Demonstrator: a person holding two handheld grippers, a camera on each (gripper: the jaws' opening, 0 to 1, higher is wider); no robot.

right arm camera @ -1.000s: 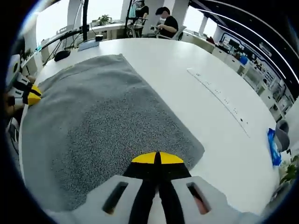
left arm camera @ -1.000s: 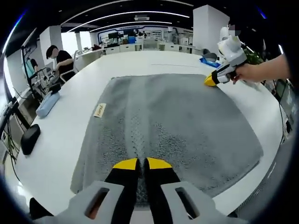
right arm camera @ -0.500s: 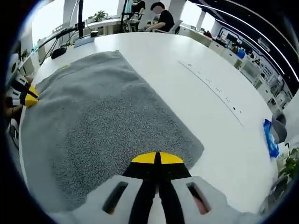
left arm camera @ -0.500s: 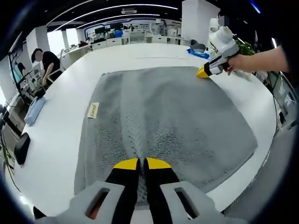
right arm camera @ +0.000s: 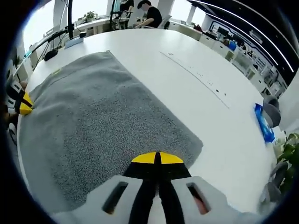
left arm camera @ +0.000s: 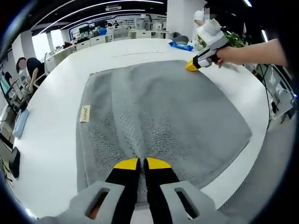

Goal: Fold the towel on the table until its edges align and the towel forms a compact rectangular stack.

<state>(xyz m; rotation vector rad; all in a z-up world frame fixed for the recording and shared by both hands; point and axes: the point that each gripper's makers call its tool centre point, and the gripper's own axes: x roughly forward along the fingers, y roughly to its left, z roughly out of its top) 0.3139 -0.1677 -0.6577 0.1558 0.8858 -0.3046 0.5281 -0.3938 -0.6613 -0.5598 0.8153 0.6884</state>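
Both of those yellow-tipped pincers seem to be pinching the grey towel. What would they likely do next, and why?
Probably lift together and carry that edge across. The left gripper and right gripper look shut on corners of one edge of the towel, which lies flat and unfolded on the table.

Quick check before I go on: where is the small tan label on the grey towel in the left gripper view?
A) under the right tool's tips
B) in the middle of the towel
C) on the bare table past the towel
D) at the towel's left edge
D: in the left gripper view the tan label lies at the left edge of the grey towel, far from the right tool at the far corner.
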